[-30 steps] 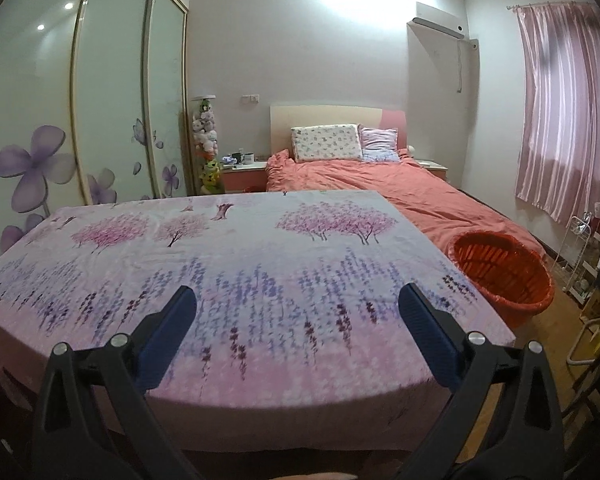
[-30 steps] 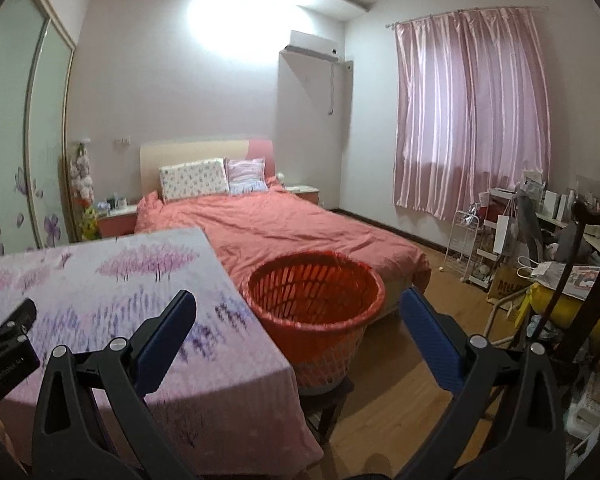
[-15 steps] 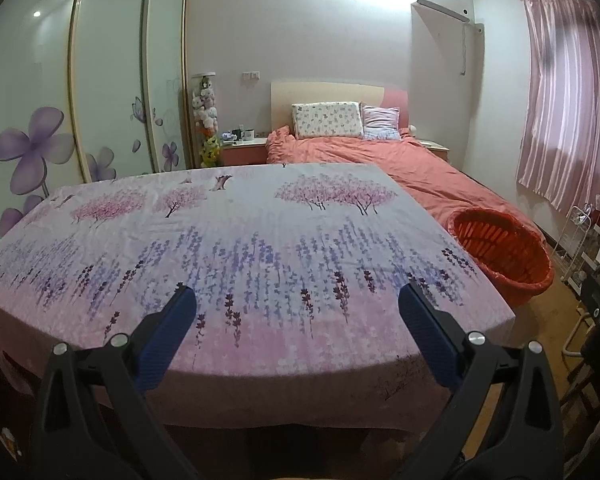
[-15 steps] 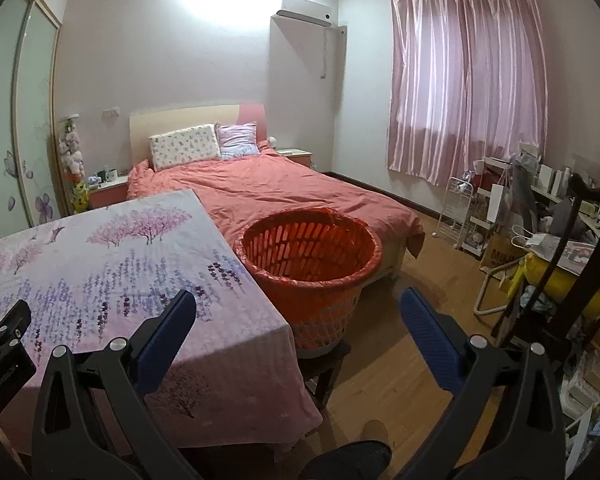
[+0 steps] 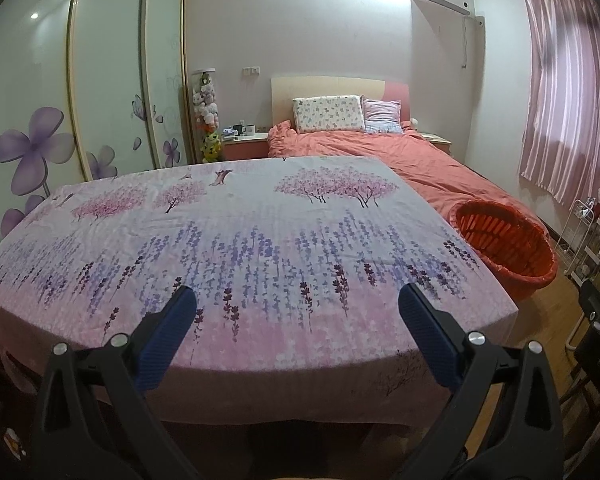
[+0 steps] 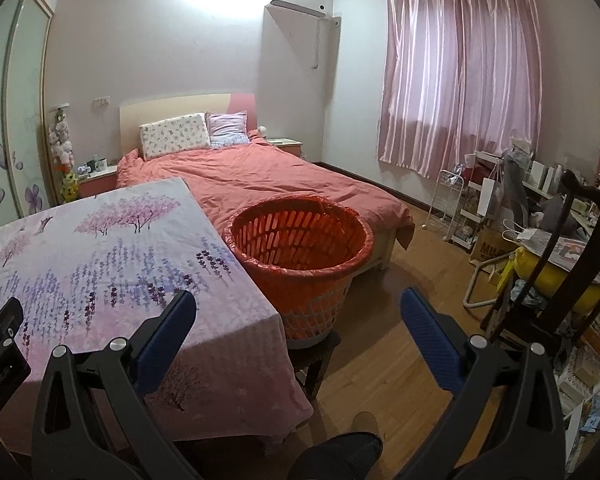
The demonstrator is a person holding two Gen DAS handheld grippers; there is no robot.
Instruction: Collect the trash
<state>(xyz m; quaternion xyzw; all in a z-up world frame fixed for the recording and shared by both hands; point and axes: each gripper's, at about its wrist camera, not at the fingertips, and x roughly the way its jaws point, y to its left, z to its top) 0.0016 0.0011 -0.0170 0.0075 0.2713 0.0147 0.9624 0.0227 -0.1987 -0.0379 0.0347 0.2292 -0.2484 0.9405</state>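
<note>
Bedroom surroundings are shown in the left wrist view: a floral-clothed table [image 5: 236, 240] is spread beyond the left gripper [image 5: 296, 312], whose fingers are held wide and empty. No trash is seen on it. In the right wrist view, the orange basket [image 6: 300, 240] is framed ahead between the right gripper's [image 6: 298, 312] wide, empty fingers. Collection is judged either finished or unstarted.

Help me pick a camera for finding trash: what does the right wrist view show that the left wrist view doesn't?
Only the right wrist view shows the small stool under the orange basket, the cluttered desk and a foot. Only the left shows the full floral tablecloth and the wardrobe doors. Both show the basket, the bed, the curtain and open grippers: right gripper, left gripper.
</note>
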